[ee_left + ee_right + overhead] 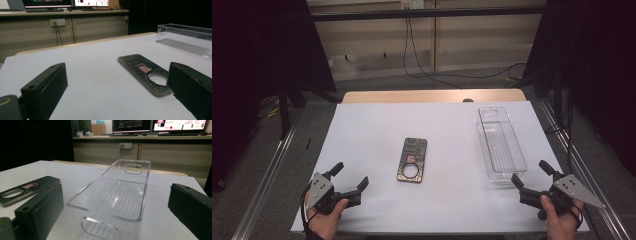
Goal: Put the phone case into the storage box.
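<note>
While both hands rest at the near edge of the bench [377, 112], a phone case [412, 160] lies flat near the middle of its matte white sheet, between the two claws and well apart from each. Case: dark, rubbery-looking slab with rounded corners, faint raised line pattern over the surface, a small pink-and-purple picture near the centre and a round hole cut toward the near end; in the left gripper view the case [145, 73] sits just ahead of the right-hand jaw, thin in profile, edges softly bevelled. Left claw [351, 179]: jaws stand wide apart, nothing between them, matte black blocky pads with small screw holes, a grey three-cornered plate on top. Right claw [532, 174]: jaws likewise spread, holding nothing, same black blocks and grey plate. Just ahead of the right claw stands a bin [501, 145], clear hard plastic, long and rectangular, glossy walls, ribbed floor, an oval handle slot cut in each end; in the right gripper view the bin [117, 195] sits between the jaws' lines of sight, not touched, with light glinting off its rim. Bench top under the sheet shows a pale wood strip along the far edge. Beyond it, grey floor and a trailing black cable [412, 50].
</note>
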Demonstrator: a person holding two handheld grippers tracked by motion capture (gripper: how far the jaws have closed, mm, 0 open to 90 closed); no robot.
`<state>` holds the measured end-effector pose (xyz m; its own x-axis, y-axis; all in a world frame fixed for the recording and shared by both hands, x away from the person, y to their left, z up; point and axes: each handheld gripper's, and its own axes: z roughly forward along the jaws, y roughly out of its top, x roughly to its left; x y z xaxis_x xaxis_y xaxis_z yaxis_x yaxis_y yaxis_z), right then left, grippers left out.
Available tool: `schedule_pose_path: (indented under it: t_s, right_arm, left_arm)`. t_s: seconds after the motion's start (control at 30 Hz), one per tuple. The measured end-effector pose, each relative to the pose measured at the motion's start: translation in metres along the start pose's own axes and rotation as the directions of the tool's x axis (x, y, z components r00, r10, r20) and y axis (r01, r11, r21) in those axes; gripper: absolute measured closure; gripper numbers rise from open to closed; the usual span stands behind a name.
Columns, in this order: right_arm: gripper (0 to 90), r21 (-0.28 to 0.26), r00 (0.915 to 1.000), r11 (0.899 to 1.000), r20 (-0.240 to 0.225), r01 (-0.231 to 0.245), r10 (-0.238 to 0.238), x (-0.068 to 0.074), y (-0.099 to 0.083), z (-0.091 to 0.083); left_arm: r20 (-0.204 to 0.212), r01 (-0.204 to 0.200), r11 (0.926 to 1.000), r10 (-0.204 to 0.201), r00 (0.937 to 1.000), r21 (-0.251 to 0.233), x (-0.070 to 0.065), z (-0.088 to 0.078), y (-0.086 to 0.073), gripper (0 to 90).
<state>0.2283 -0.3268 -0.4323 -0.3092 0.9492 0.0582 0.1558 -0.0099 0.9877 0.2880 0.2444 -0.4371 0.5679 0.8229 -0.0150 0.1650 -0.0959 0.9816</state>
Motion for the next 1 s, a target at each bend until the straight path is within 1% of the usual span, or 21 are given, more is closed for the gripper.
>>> schedule_pose_path:
  t_s: [0.13,0.2,0.23,0.3,0.4,0.43,0.47,0.5,0.57,0.6,0.7,0.77,0.8,0.87,0.9,0.97,1.0]
  right_arm:
    - [0.0,0.001,1.0,1.0,-0.005,-0.001,0.001,0.0,0.0,0.0]
    - [0.0,0.003,1.0,1.0,-0.007,-0.003,0.003,0.0,-0.001,0.0]
    - [0.0,0.003,0.9999,1.0,-0.009,-0.005,0.005,-0.001,-0.001,-0.001]
    - [0.0,0.002,0.9999,1.0,-0.008,-0.008,0.008,-0.001,-0.001,-0.001]
    - [0.0,0.003,0.9998,1.0,-0.01,-0.015,0.015,-0.002,-0.002,-0.001]
    - [0.0,0.003,0.9998,1.0,-0.01,-0.015,0.015,-0.002,-0.002,-0.001]
    - [0.0,0.003,0.9998,1.0,-0.01,-0.015,0.015,-0.002,-0.002,-0.001]
    - [0.0,0.004,0.9998,1.0,-0.011,-0.015,0.015,-0.002,-0.002,-0.001]
    - [0.0,0.009,0.9998,1.0,-0.012,-0.014,0.014,-0.002,-0.002,0.0]
    - [0.0,0.012,0.9999,1.0,-0.011,-0.01,0.01,-0.001,-0.002,-0.001]
    - [0.0,0.008,0.9999,1.0,-0.012,-0.012,0.012,0.0,-0.002,-0.001]
    - [0.0,0.012,0.9999,1.0,-0.011,-0.012,0.012,0.0,-0.001,0.0]
    - [0.0,0.012,0.9999,1.0,-0.011,-0.012,0.012,0.0,-0.001,0.0]
    - [0.0,0.013,0.9999,1.0,-0.013,-0.005,0.005,0.001,-0.001,0.0]
    - [0.0,0.012,0.9999,1.0,-0.015,-0.002,0.003,0.002,-0.001,0.0]
    - [0.0,0.011,0.9999,1.0,-0.015,-0.002,0.003,0.002,-0.001,0.001]
    - [0.0,0.013,0.9999,1.0,-0.015,-0.001,0.001,0.002,-0.001,0.001]
  left_arm:
    - [0.004,0.003,1.0,-0.003,1.0,0.004,0.0,-0.001,0.001,3.4]
    - [0.014,0.002,0.9999,-0.002,0.9999,0.015,0.0,-0.001,0.001,3.4]
    - [0.011,-0.002,0.9998,0.002,0.9999,0.018,0.0,-0.002,0.002,3.4]
    - [0.009,0.01,0.9998,-0.011,0.9999,0.015,-0.001,-0.001,0.002,3.4]
    - [0.014,0.003,0.9998,-0.004,0.9999,0.019,-0.002,0.001,0.004,3.4]
    - [0.018,0.007,0.9998,-0.007,0.9998,0.02,-0.003,0.001,0.004,3.4]
    - [0.025,0.001,0.9997,-0.002,0.9997,0.024,-0.003,0.001,0.005,3.3]
    - [0.039,0.005,0.9998,-0.006,0.9992,0.018,-0.003,0.002,0.006,3.4]
    - [0.045,0.003,0.9999,-0.004,0.999,0.017,-0.004,0.002,0.008,3.9]
    - [0.049,-0.003,0.9998,0.002,0.9988,0.022,-0.004,0.002,0.009,3.9]
    - [0.072,0.002,0.9989,-0.005,0.9974,0.047,-0.003,0.002,0.01,3.8]
    - [0.085,-0.01,0.9982,0.005,0.9964,0.06,-0.004,0.003,0.009,3.5]
    - [0.099,-0.021,0.9976,0.015,0.995,0.065,-0.004,0.004,0.009,3.5]
    - [0.125,-0.031,0.9971,0.022,0.9919,0.07,-0.006,0.006,0.01,3.5]
    - [0.13,-0.025,0.9972,0.016,0.9913,0.071,-0.007,0.007,0.011,3.5]
    - [0.166,-0.027,0.9973,0.016,0.986,0.068,-0.008,0.009,0.012,3.9]
    - [0.172,-0.035,0.9973,0.024,0.9849,0.065,-0.009,0.01,0.012,3.9]
